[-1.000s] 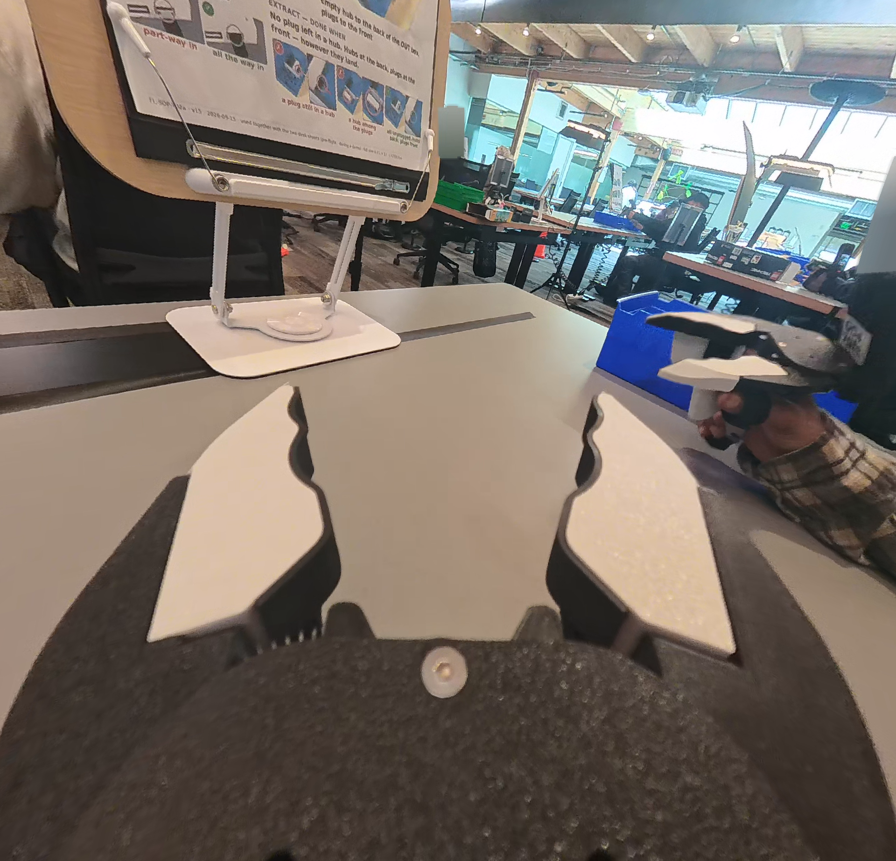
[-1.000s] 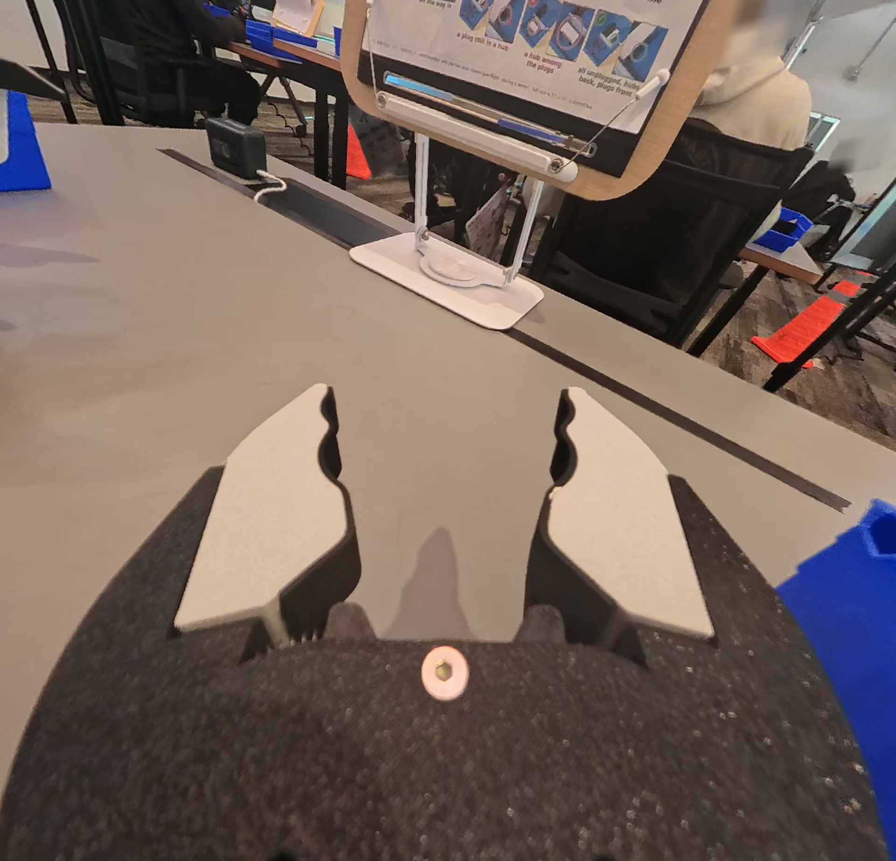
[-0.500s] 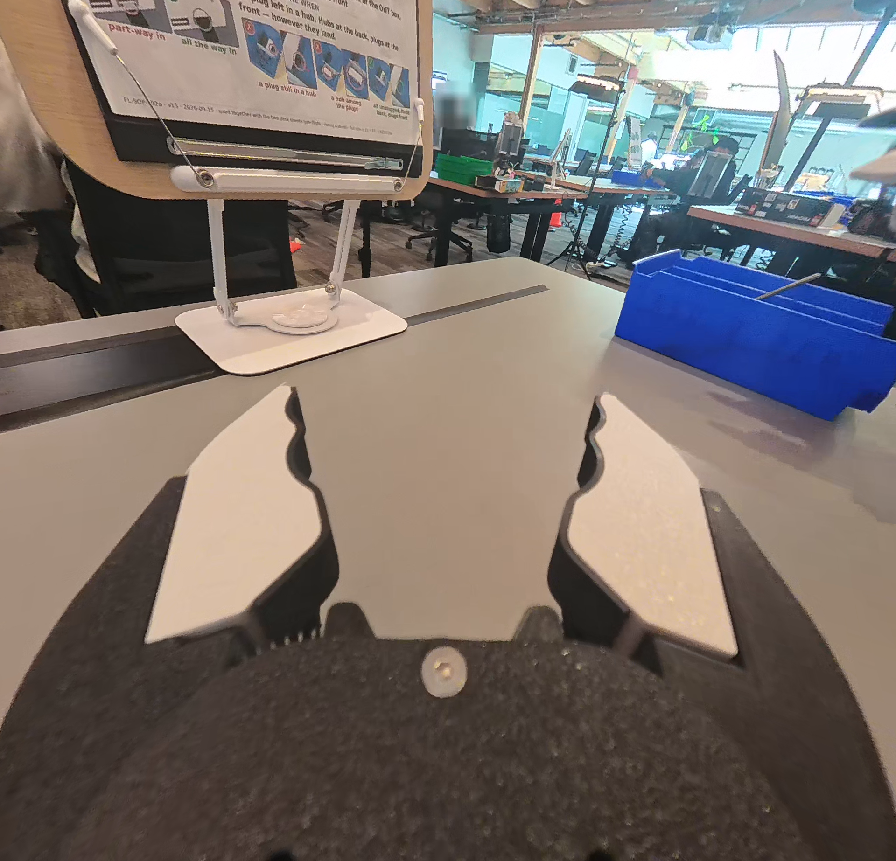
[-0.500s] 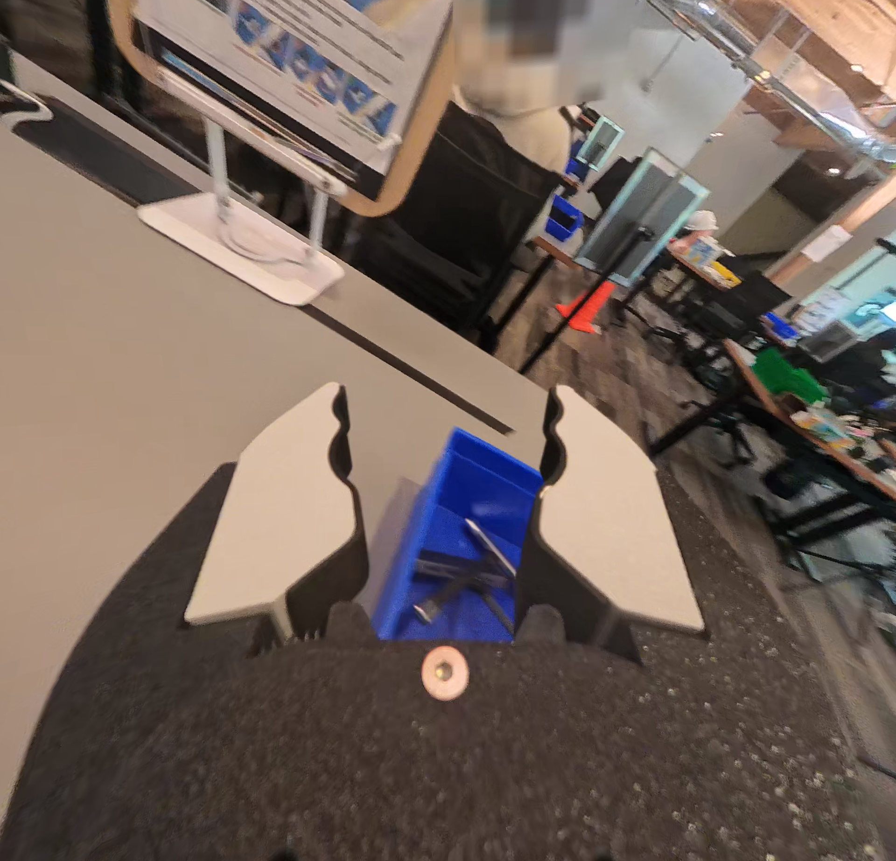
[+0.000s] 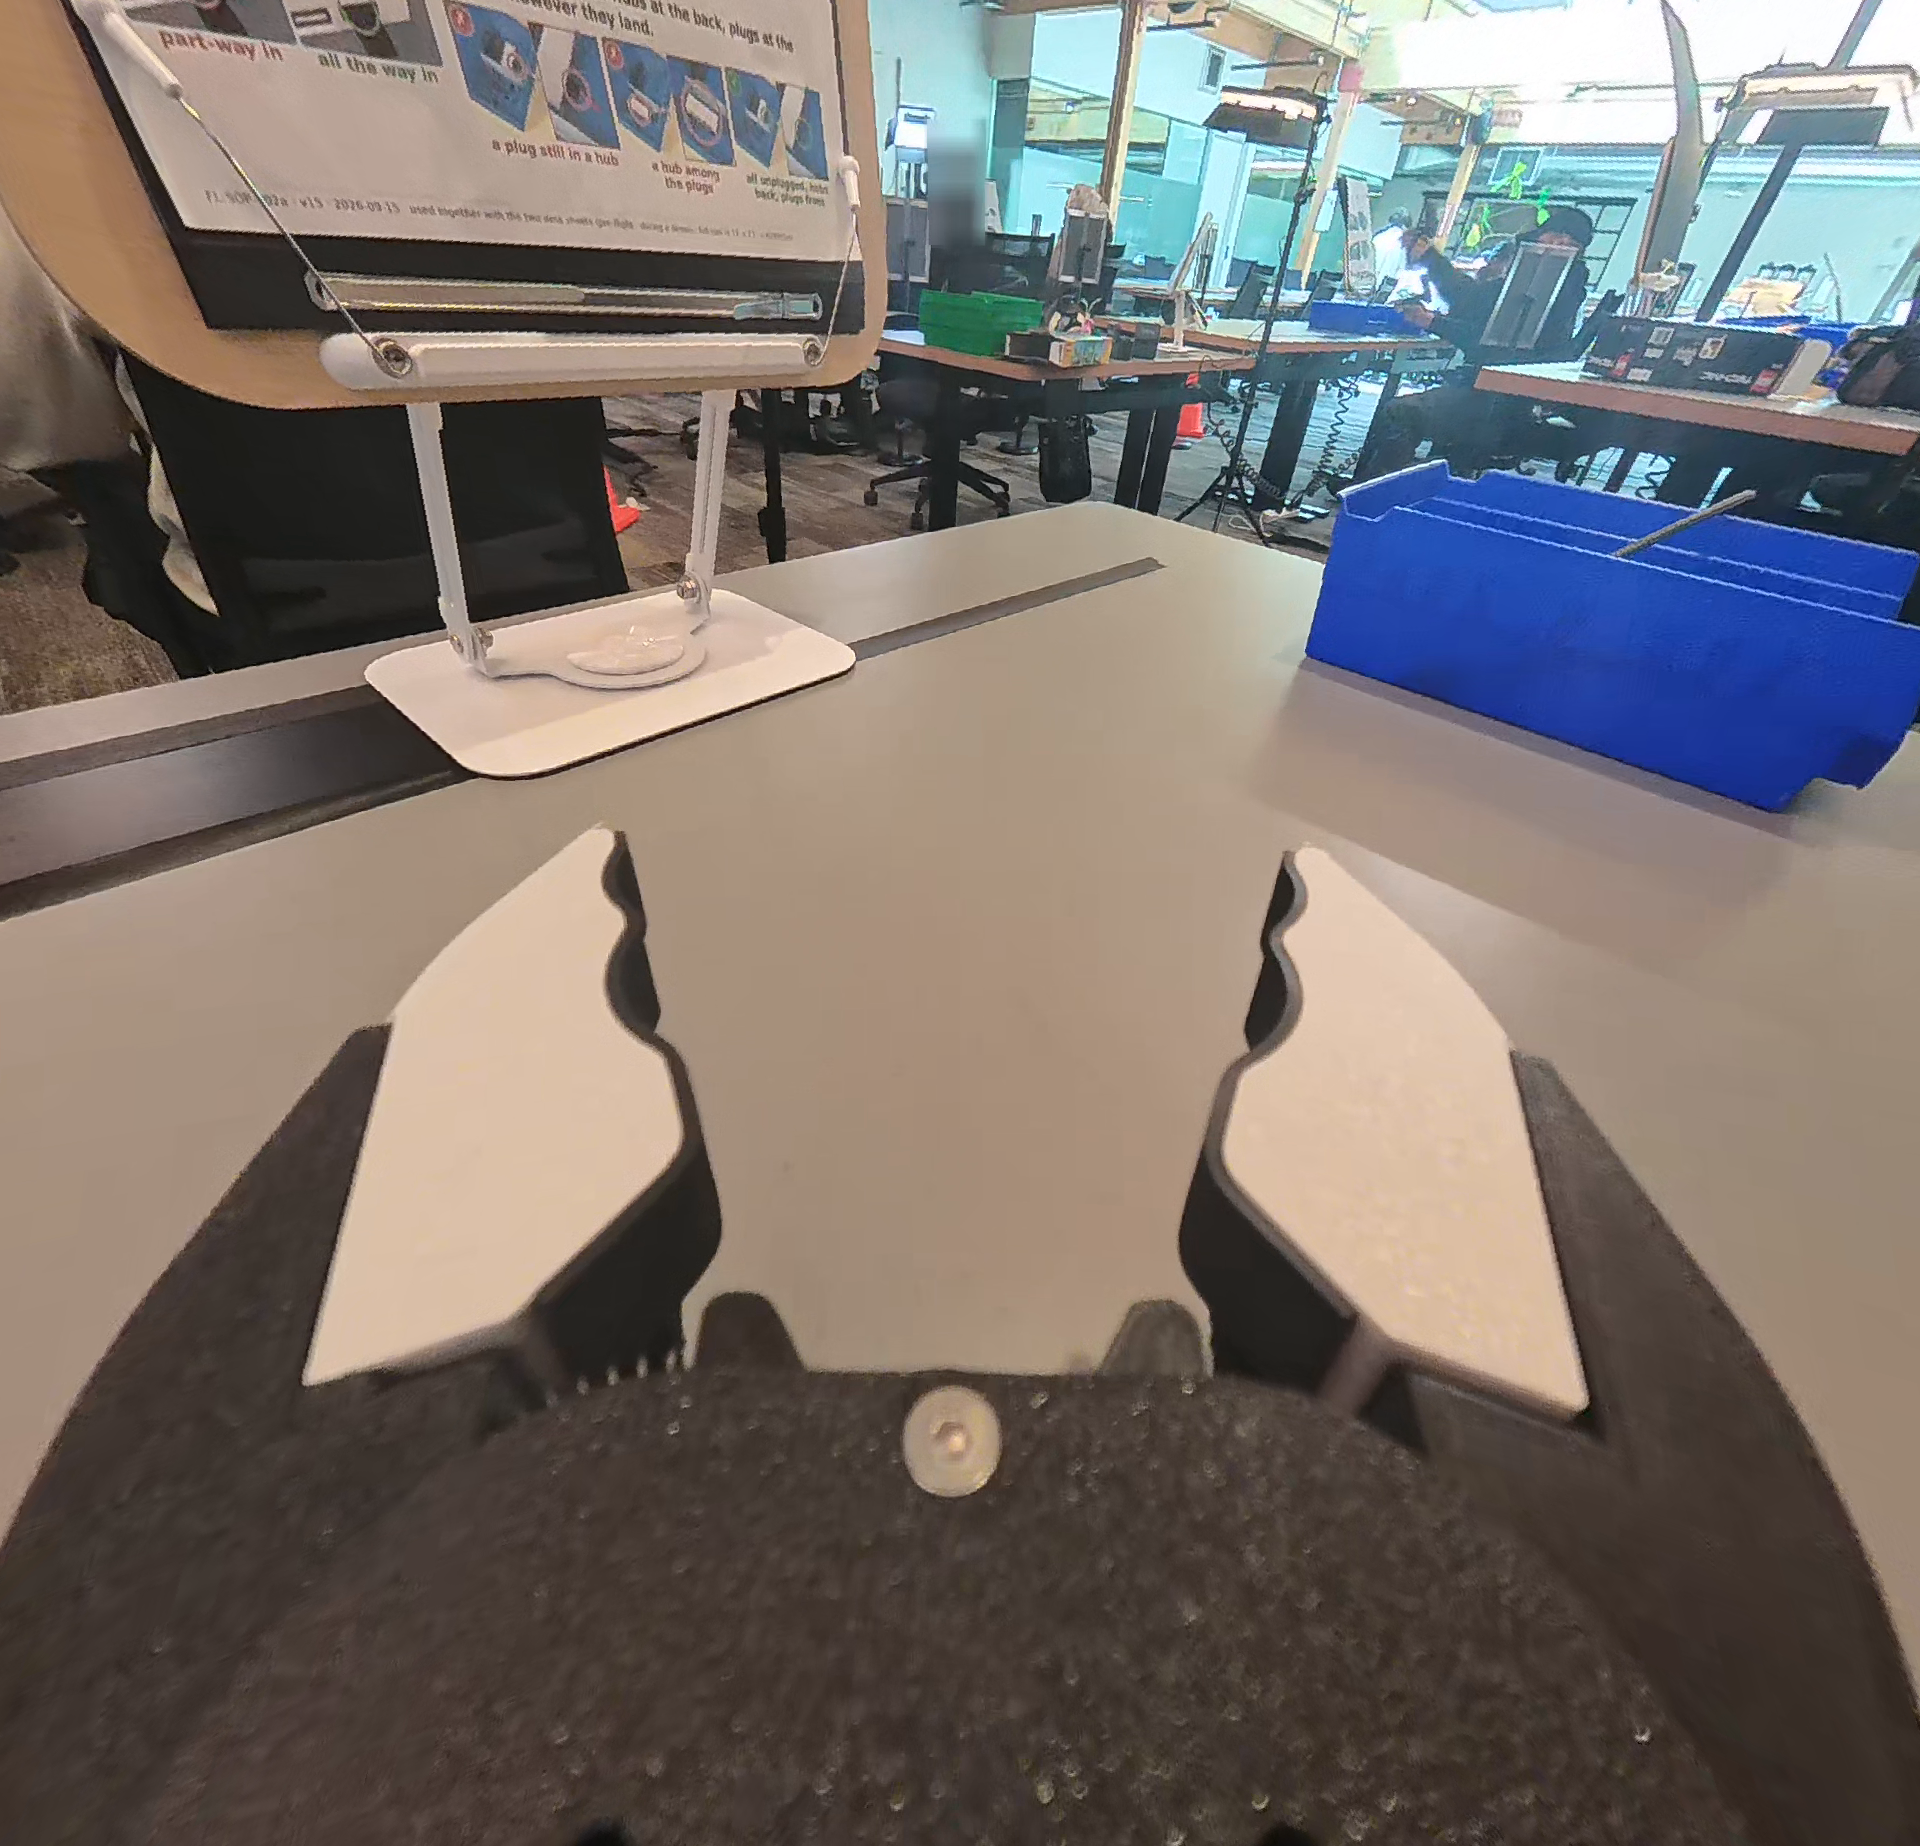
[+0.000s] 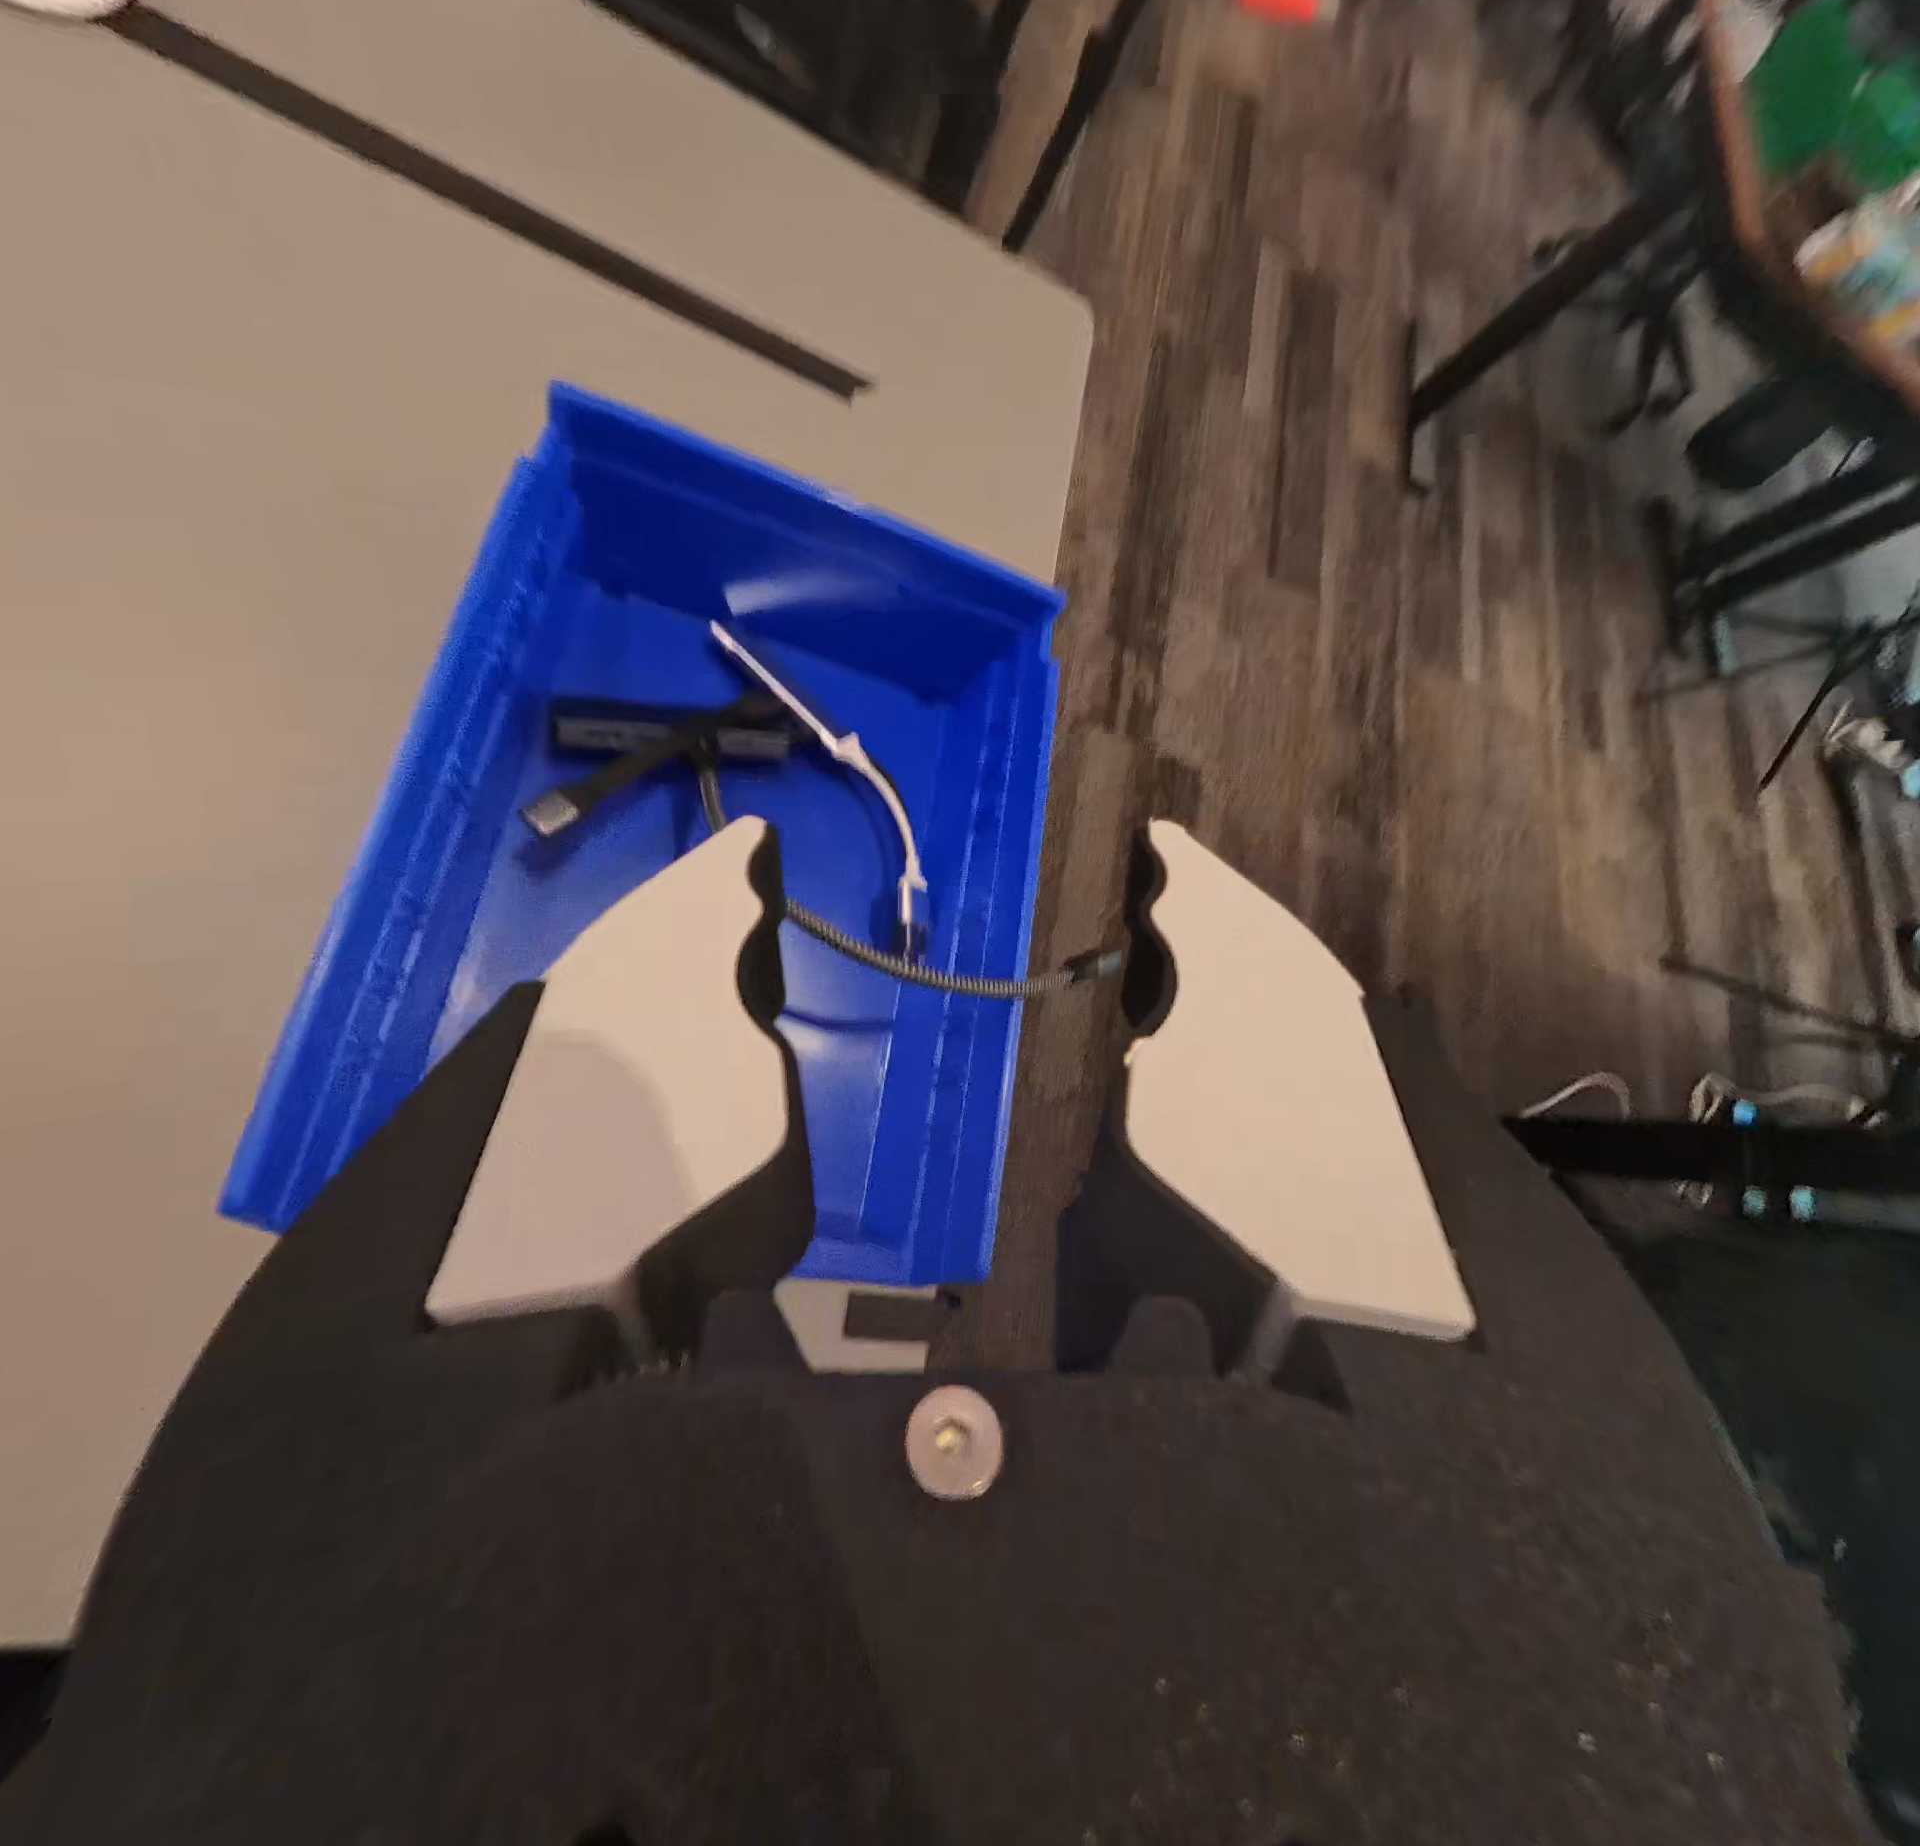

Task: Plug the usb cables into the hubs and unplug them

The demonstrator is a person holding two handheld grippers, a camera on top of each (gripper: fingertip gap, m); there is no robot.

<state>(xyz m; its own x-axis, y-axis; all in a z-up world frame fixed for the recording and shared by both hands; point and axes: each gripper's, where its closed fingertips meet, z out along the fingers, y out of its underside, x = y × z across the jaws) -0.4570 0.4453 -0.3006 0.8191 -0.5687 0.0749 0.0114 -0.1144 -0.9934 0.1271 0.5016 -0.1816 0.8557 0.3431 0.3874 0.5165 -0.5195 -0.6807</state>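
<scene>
A blue bin [image 6: 436,861] stands at the table's right edge. In it lie a dark hub [image 6: 665,734], a dark cable with a USB plug [image 6: 551,814], a white cable [image 6: 831,736] and a braided cable [image 6: 935,975] that hangs over the bin's right wall. My right gripper [image 6: 951,840] is open and empty, above the bin looking down into it. My left gripper [image 5: 956,851] is open and empty, low over the grey table [image 5: 987,757]. The bin also shows in the left wrist view [image 5: 1600,643], with a cable end poking up.
A white stand [image 5: 613,674] holds an instruction board [image 5: 447,134] at the table's back, beside a black groove [image 5: 187,768]. Past the table's right edge the floor [image 6: 1299,446] drops away. Other desks and seated people are in the background. My right fingertips sit around 60 centimetres from my left ones.
My right gripper swung right and tipped down, from facing the stand to hanging over the blue bin. The left view shifted slightly and the right gripper left its frame.
</scene>
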